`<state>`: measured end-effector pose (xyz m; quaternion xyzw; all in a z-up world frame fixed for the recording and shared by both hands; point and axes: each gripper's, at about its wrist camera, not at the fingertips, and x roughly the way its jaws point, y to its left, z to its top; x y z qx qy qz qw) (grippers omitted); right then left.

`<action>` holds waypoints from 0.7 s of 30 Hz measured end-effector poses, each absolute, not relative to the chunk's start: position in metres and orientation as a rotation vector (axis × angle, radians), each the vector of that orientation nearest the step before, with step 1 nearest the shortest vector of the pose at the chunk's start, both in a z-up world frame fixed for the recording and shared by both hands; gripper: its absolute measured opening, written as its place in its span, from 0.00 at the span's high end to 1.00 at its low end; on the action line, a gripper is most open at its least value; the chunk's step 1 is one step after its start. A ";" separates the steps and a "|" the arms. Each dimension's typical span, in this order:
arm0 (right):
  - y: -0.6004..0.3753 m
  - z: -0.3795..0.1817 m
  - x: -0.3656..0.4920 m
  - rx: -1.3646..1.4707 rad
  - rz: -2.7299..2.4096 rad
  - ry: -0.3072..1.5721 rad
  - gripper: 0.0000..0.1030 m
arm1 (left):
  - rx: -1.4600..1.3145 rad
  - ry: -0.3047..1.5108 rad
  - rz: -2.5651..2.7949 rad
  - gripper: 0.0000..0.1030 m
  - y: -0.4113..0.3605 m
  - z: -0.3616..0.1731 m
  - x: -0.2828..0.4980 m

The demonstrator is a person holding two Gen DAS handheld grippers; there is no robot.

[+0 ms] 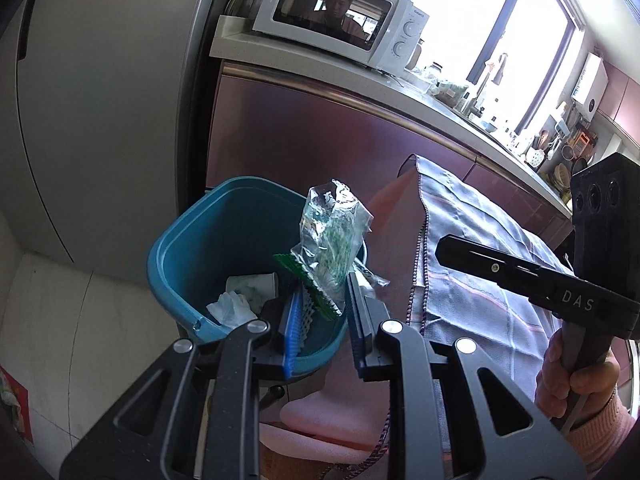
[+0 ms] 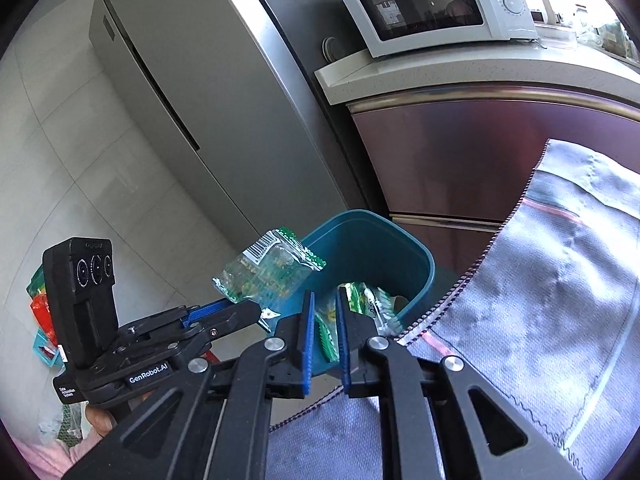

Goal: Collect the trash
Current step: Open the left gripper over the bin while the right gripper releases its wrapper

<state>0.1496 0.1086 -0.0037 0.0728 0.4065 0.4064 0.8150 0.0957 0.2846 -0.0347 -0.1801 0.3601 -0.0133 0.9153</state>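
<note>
A blue trash bin (image 1: 208,240) stands on the floor by the cabinet and also shows in the right wrist view (image 2: 372,248). Crumpled white tissue (image 1: 240,300) lies inside it. My left gripper (image 1: 322,312) holds a clear-and-green plastic wrapper (image 1: 332,236) over the bin's rim; the jaws stand partly apart and the wrapper's green edge rests against the left pad. The wrapper is also in the right wrist view (image 2: 268,272). My right gripper (image 2: 324,332) is shut on a green-and-white wrapper (image 2: 360,304) just over the bin's near edge.
A grey checked cloth (image 1: 480,264) drapes over a pink padded seat (image 1: 320,420) right of the bin. A steel fridge (image 2: 192,92) stands left, a microwave (image 1: 336,12) on the counter above the cabinets. More wrappers (image 2: 40,304) lie on the floor at left.
</note>
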 end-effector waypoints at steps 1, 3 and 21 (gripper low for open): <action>0.112 -0.005 0.151 0.149 0.867 0.873 0.90 | -0.371 0.744 -0.025 0.79 0.285 -0.037 0.098; 0.116 -0.009 0.154 0.143 0.866 0.885 0.91 | -0.376 0.757 -0.016 0.79 0.285 -0.041 0.103; 0.108 -0.028 0.158 0.183 0.845 0.932 0.90 | -0.361 0.895 0.030 0.69 0.276 -0.100 0.154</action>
